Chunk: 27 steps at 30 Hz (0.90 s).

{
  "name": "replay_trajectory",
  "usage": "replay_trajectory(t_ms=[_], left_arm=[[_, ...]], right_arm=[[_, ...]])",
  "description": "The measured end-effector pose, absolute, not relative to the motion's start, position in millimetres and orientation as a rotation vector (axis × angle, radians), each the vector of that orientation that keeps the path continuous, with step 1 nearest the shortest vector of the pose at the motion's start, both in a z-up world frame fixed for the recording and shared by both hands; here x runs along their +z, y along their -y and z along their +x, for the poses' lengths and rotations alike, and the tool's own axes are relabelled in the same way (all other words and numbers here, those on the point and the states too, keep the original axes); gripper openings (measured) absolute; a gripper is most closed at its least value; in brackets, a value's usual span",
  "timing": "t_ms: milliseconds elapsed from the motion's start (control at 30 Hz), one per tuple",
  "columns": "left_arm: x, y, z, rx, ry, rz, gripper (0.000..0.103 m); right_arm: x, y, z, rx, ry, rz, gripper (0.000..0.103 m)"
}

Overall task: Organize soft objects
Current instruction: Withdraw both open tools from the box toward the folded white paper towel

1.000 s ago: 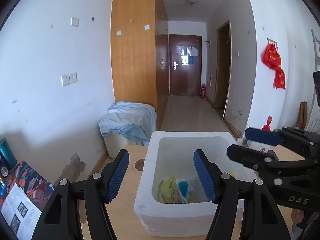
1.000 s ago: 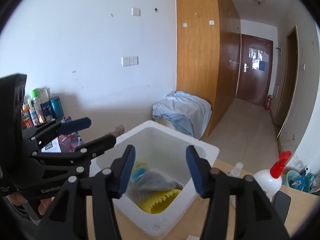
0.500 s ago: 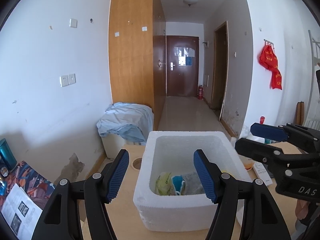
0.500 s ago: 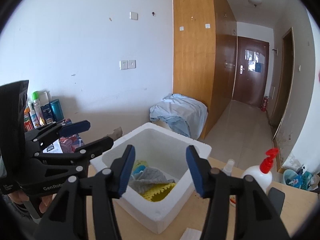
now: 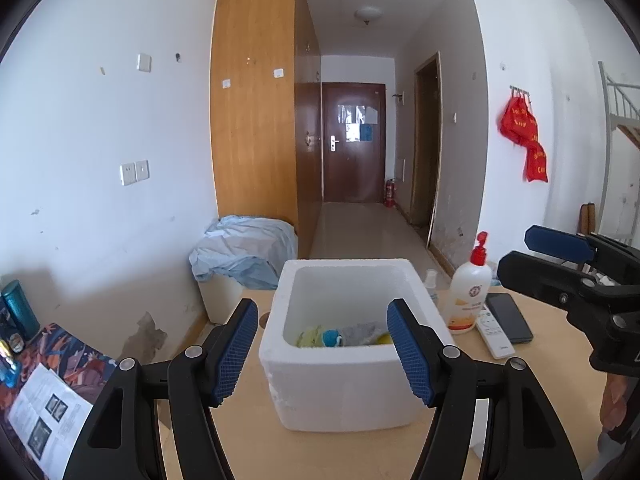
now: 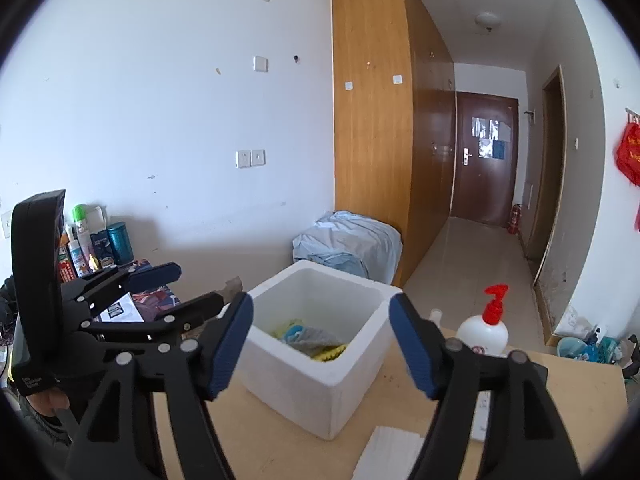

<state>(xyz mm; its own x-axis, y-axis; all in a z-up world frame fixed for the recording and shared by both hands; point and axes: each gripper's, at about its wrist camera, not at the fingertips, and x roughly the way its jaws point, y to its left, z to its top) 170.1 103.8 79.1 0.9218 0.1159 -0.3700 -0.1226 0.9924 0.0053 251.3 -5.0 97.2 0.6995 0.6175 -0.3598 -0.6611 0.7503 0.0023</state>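
Soft items (image 5: 344,334) inside foam box (image 5: 344,396); left tool (image 5: 322,354), right tool (image 6: 320,346) wide apart, empty.

No legible text. White pump bottle (image 5: 468,300) right of the foam box (image 5: 344,384): round red logo, print unreadable. Red bags (image 5: 522,130) on the wall: gold characters, too blurred. Left gripper body (image 6: 38,308): small white lettering, unreadable.
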Motion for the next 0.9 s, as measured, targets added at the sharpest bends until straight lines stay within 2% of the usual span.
replay_trajectory(t_ms=[133,433,500,567,733,900], left_arm=[[84.0,-99.4,150.7,0.117,-0.352,-0.023,0.080],[92.1,-81.8,111.7,0.108,-0.307,-0.013,0.097],[92.4,-77.2,103.3,0.101,-0.300,-0.005,0.097],[92.6,-72.6,94.1,0.093,-0.294,-0.003,0.097],[94.7,-63.3,78.8,0.084,-0.280,0.000,0.102],[94.5,-54.3,67.4,0.065,-0.274,0.012,0.102]], right_arm=[[99.3,12.8,237.0,0.709,-0.348,-0.122,0.077],[103.8,33.7,198.8,0.696,-0.312,-0.112,0.092],[105.0,39.1,189.9,0.693,-0.302,-0.104,0.099],[105.8,45.5,182.5,0.690,-0.290,-0.088,0.101],[104.8,56.5,164.4,0.665,-0.274,-0.077,0.102],[104.1,63.4,150.3,0.650,-0.265,-0.077,0.102]])
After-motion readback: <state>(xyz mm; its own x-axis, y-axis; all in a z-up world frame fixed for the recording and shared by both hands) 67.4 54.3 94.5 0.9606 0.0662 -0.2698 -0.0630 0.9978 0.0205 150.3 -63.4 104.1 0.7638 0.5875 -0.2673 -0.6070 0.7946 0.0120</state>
